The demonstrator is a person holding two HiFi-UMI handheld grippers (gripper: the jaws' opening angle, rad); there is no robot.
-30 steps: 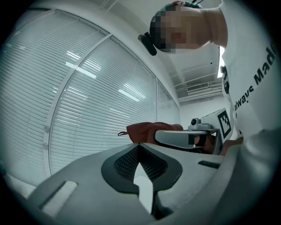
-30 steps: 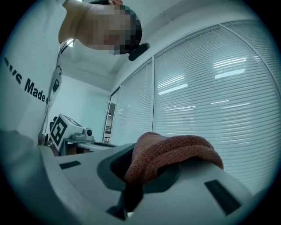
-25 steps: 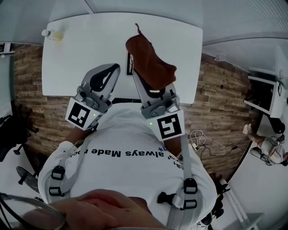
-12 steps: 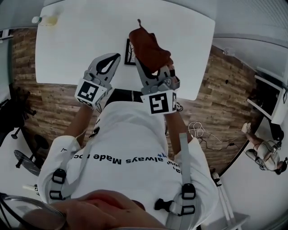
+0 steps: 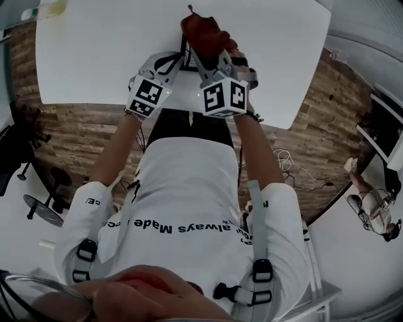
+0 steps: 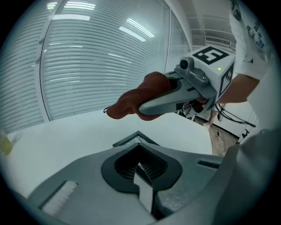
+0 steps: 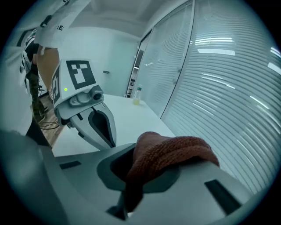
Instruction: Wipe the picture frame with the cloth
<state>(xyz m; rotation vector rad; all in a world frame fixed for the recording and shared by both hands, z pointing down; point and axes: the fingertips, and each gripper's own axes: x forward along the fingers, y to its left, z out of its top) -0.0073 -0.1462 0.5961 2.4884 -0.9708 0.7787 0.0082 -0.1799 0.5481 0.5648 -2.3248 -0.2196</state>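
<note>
A rust-brown knitted cloth (image 5: 203,31) (image 7: 171,151) bulges out of my right gripper (image 5: 211,49), which is shut on it over the white table (image 5: 94,56). In the left gripper view the cloth (image 6: 131,99) hangs just above and beyond a dark corner of the picture frame (image 6: 131,139) lying flat on the table. My left gripper (image 5: 178,58) (image 6: 138,147) sits close beside the right one, jaws together, nothing between them. In the head view both grippers hide most of the frame.
A small bottle with yellow liquid (image 5: 47,9) (image 7: 138,97) stands at the table's far left corner. Slatted window blinds (image 6: 96,66) rise right behind the table. Wood floor, cables (image 5: 283,170), a chair base (image 5: 41,210) and another person (image 5: 378,214) lie around me.
Both grippers have moved forward over the table towards the frame. The left one has closed in beside the right one. The cloth stays gripped.
</note>
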